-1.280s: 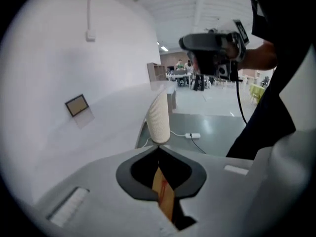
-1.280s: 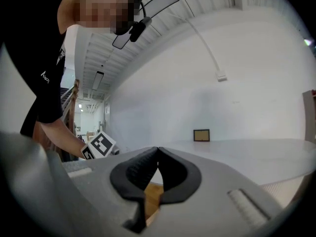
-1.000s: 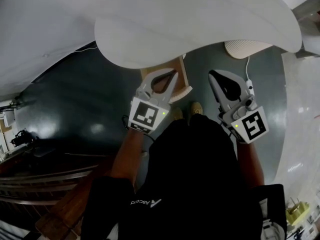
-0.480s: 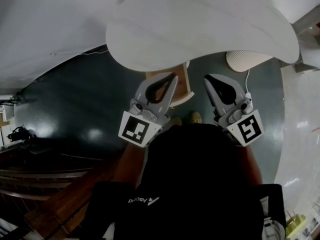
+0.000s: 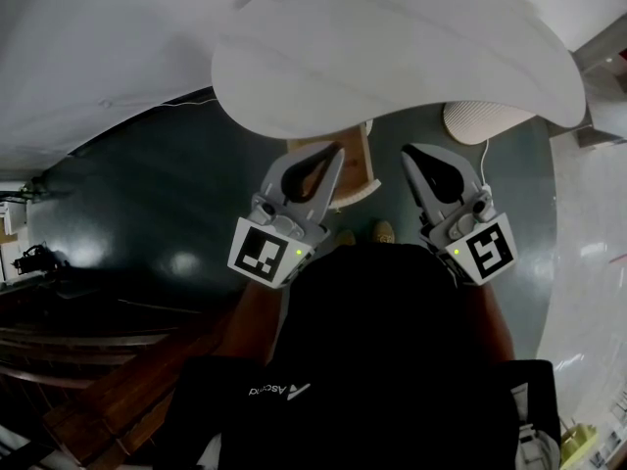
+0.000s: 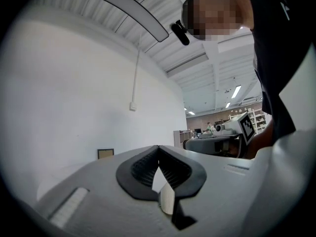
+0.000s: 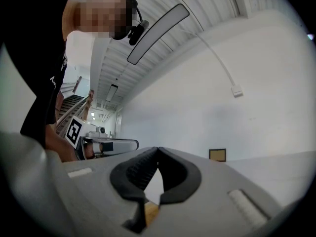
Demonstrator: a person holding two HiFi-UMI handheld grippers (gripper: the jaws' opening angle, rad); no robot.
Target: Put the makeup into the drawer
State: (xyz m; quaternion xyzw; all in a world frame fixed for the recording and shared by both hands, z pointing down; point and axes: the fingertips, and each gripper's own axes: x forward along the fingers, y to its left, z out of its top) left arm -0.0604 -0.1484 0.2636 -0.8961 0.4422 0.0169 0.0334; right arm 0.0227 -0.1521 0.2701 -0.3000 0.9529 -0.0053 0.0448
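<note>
No makeup and no drawer show in any view. In the head view my left gripper and my right gripper are held side by side close to the person's black-clad chest, pointing toward the edge of a white curved table. Both are shut, tips touching, with nothing between them. The left gripper view shows its own jaws closed against a white wall, with the right gripper off to the side. From the right gripper view its jaws are closed too, and the left gripper appears at the left.
A light wooden piece stands on the dark floor under the table edge. A white ribbed round object with a cord lies at the right. Wooden steps are at the lower left. Shoe tips show below the grippers.
Both grippers stay shut. The left one has dropped slightly down and left in the head view since a second ago; the right one has barely moved.
</note>
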